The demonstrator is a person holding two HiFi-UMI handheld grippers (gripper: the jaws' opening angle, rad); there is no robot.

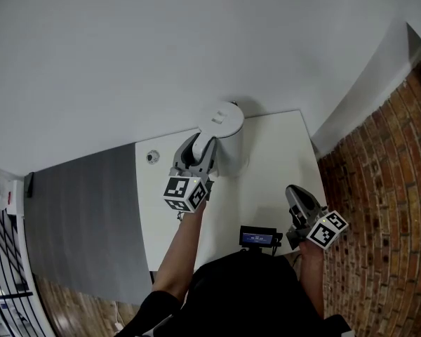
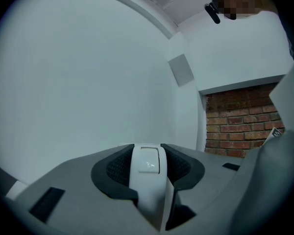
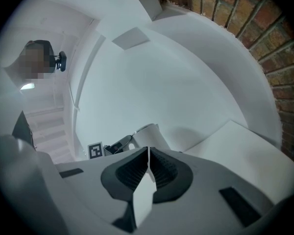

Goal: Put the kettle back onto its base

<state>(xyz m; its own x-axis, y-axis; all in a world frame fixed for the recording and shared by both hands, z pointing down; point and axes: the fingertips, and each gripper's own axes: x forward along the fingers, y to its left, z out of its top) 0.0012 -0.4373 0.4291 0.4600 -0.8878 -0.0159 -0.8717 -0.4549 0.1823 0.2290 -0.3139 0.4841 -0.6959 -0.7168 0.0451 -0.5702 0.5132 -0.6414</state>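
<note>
Left tongs [image 1: 198, 153] pinching the white handle [image 2: 147, 180] of the white cylindrical kettle [image 1: 226, 126], at the far edge of the white desk [image 1: 274, 174]. Right tongs [image 1: 295, 192] pressed together, empty, near the right edge. Small black device's [image 1: 258, 239] blue screen text too small to read.

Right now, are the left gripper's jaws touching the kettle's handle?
Touching. The left gripper view shows the white kettle handle pinched between both dark pads, with no gap on either side.
</note>
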